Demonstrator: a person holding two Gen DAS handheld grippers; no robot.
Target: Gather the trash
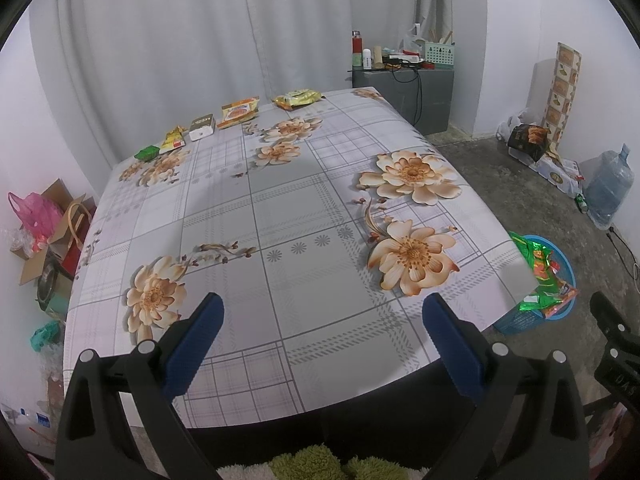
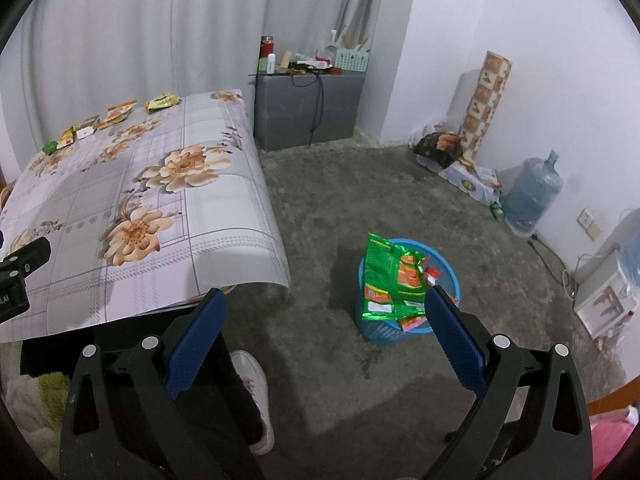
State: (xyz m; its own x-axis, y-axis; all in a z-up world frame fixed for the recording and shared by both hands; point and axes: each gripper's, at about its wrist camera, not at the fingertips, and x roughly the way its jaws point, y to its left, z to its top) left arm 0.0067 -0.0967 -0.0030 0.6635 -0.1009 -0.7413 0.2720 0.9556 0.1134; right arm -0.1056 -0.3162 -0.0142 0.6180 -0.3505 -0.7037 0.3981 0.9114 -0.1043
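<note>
Several snack wrappers lie in a row at the far edge of the flowered table: a yellow bag, an orange packet, a small white box, a yellow wrapper and a green one. The row also shows in the right wrist view. A blue bin on the floor holds a green bag that sticks out; it also shows in the left wrist view. My left gripper is open over the table's near edge. My right gripper is open over the floor, left of the bin.
A grey cabinet with bottles and a basket stands by the curtain. A water jug and boxes line the right wall. Bags and cardboard lie on the floor left of the table. A white shoe is below the right gripper.
</note>
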